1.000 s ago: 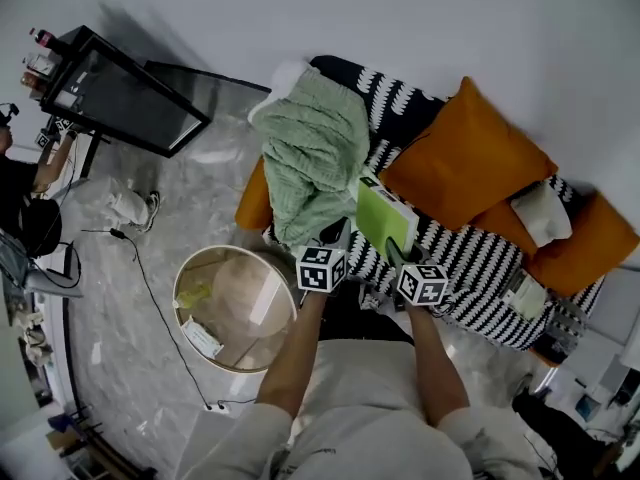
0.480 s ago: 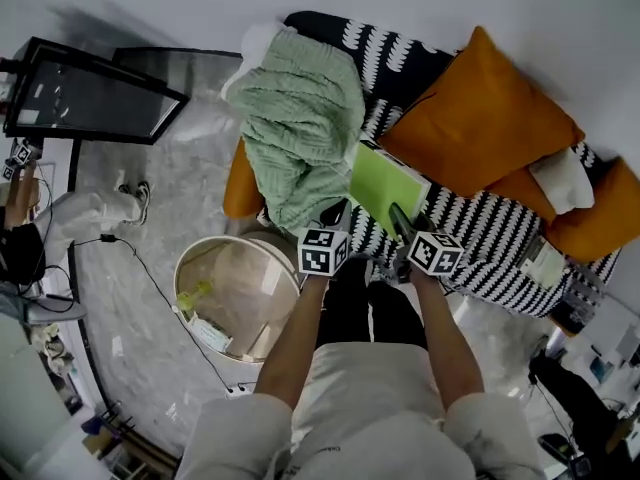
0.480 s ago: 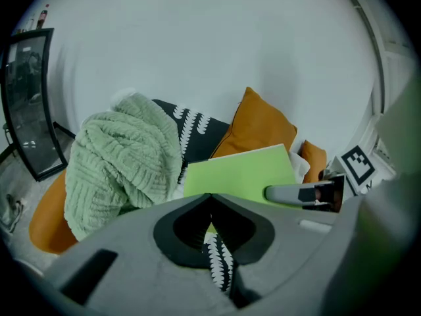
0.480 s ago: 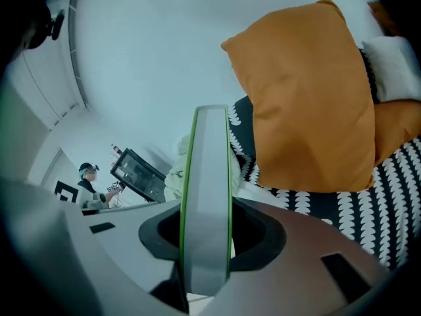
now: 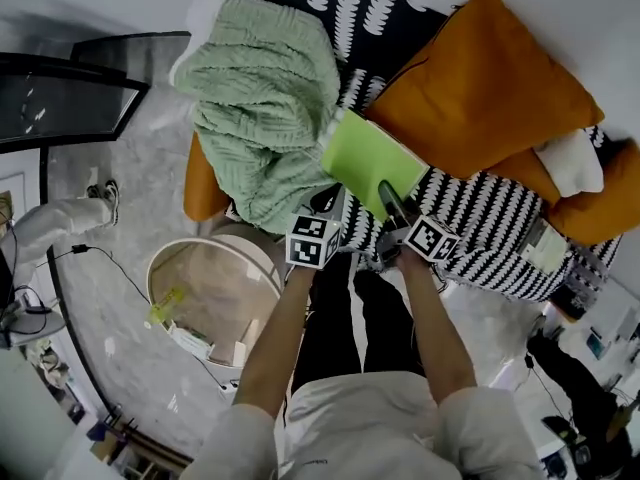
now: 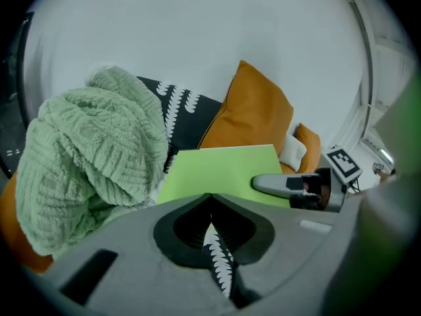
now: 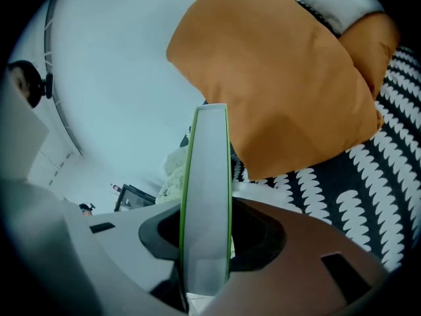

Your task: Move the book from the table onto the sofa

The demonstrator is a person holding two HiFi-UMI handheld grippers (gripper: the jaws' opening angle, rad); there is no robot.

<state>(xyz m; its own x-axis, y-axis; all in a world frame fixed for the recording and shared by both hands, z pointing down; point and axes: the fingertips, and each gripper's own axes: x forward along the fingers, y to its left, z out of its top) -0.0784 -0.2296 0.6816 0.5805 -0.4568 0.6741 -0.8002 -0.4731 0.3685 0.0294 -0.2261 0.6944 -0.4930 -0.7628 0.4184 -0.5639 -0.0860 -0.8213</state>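
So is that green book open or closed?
Closed: the green book shows its page block edge-on between two green covers, pinched in the right gripper.

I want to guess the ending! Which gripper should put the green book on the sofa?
The right gripper. It grips the green book by its edge, over the striped sofa seat. The left gripper is shut with nothing in it, beside the book.
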